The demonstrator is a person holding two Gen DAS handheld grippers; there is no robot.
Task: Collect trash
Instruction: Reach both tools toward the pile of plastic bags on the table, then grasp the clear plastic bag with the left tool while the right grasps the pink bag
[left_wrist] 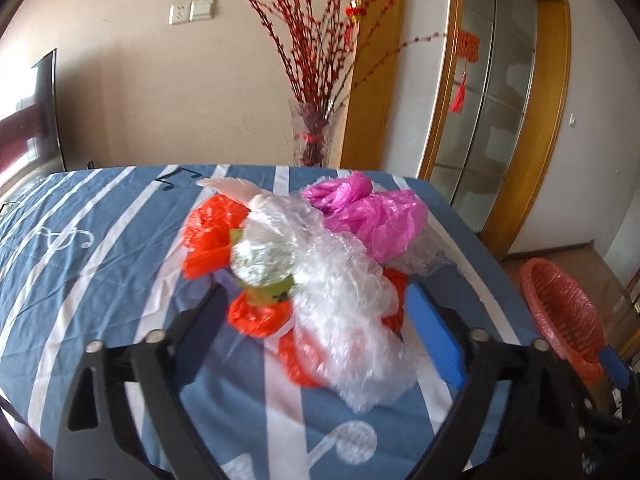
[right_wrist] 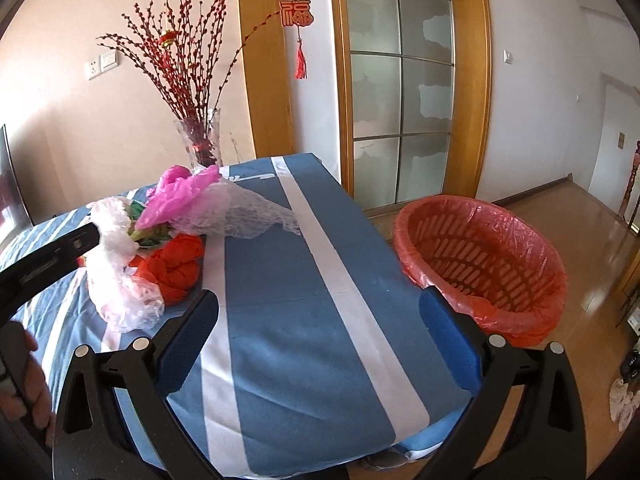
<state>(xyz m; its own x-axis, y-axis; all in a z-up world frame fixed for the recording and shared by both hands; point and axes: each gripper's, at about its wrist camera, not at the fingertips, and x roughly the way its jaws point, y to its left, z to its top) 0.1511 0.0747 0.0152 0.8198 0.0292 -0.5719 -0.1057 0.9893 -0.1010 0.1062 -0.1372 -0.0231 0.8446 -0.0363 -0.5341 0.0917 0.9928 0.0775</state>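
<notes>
Surface [right_wrist: 304,288] under the blue-and-white striped cloth is carrying the whole trash pile toward its far-left part in the right wrist view; the red-lined basket [right_wrist: 480,264] is sitting on the floor just off the surface's right edge, looking empty. Pile, big to small: clear bubble-wrap bag [left_wrist: 340,312] is lying on top and nearest the left gripper [left_wrist: 316,320], pink bag [left_wrist: 372,216] is sitting behind it, orange-red bags [left_wrist: 212,232] are poking out on both sides and underneath, and a small green-labelled wad [left_wrist: 264,264] is tucked in the middle. Risks, as I judge them: the bags are lying tangled, so clamping the clear one is likely dragging its neighbours along and dropping them on the floor short of the basket; the film is slippery and springy, so a shallow pinch is likely slipping out mid-carry; the cloth is loose, so going too low is risking a pinch of fabric and a tug on everything. Left jaws are standing wide, straddling the near end of the clear bag with orange film beside it; pads are not visibly pressing, so released, holding nothing. Right gripper [right_wrist: 320,320] is hovering over bare cloth, jaws spread wide, empty, well apart from the pile.
</notes>
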